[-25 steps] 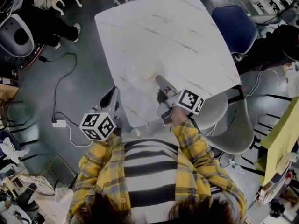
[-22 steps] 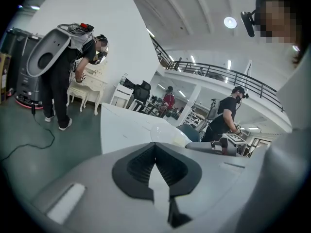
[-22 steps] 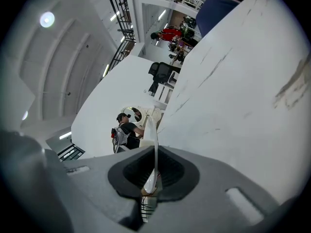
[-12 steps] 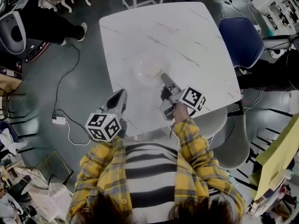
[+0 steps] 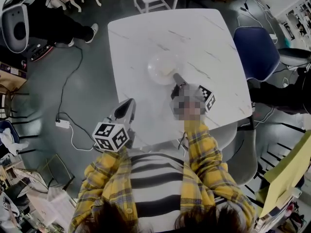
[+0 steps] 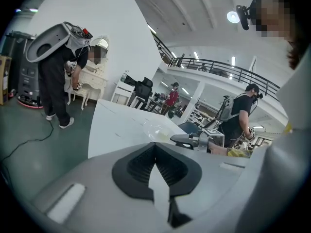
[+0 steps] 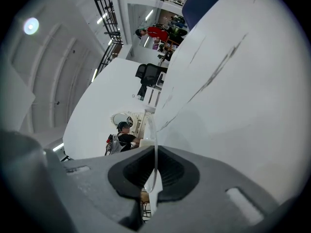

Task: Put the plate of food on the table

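A clear plate [image 5: 163, 67] with pale food lies over the middle of the white marble table [image 5: 204, 38]; whether it rests on the top I cannot tell. My right gripper [image 5: 176, 76] is shut on the plate's near rim. In the right gripper view the thin clear rim [image 7: 154, 144] runs edge-on between the pressed pads of the right gripper [image 7: 154, 178]. My left gripper [image 5: 130, 102] hovers at the table's near left edge, shut and empty. The left gripper view shows the plate [image 6: 156, 130] and the right gripper [image 6: 187, 140] beyond the left gripper [image 6: 155, 161].
A blue chair [image 5: 255, 45] stands at the table's right side and a grey chair [image 5: 243, 140] at its near right corner. A cable and power strip [image 5: 62, 124] lie on the floor to the left. A person [image 5: 58, 23] stands at the far left.
My right gripper has carried the plate farther in over the table, away from the near edge. The left gripper stays by the near left edge.
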The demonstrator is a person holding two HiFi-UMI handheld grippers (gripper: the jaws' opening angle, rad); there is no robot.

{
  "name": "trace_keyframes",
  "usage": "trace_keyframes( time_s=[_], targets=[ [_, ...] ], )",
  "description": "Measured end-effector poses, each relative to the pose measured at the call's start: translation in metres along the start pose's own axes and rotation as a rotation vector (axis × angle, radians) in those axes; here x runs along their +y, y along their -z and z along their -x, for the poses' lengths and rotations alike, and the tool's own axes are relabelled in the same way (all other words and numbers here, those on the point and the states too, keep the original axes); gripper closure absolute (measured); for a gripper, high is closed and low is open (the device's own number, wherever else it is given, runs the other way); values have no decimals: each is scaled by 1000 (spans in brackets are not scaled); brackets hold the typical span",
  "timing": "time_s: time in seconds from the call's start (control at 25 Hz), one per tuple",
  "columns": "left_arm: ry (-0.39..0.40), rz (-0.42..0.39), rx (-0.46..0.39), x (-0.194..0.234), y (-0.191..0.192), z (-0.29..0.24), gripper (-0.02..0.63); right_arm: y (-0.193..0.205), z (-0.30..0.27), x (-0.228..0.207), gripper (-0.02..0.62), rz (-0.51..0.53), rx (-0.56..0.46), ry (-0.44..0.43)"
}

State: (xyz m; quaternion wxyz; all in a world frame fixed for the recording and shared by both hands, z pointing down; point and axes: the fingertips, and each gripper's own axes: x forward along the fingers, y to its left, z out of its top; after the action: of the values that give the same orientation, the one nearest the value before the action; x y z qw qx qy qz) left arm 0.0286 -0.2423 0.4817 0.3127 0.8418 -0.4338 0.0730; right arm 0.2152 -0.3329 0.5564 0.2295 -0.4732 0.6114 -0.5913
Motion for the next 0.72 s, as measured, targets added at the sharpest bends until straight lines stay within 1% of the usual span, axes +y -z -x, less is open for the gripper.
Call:
trace_keyframes(
  time_s=[0.2,0.32,0.56,0.72],
  targets=[
    [-6,10,6,3,-2,-4,609,-21,-20,-14,591,-54,-35,35],
    [-18,16,5,7,-4,-5,609,-30,-32,-17,591,-44,-31,55],
    [-30,29,6,11,-6,-11,609,-44,-65,-6,591,-20,-12,49],
    [-32,35,11,14,-8,-15,609,-49,-92,-6,591,-51,-4,59]
  ],
)
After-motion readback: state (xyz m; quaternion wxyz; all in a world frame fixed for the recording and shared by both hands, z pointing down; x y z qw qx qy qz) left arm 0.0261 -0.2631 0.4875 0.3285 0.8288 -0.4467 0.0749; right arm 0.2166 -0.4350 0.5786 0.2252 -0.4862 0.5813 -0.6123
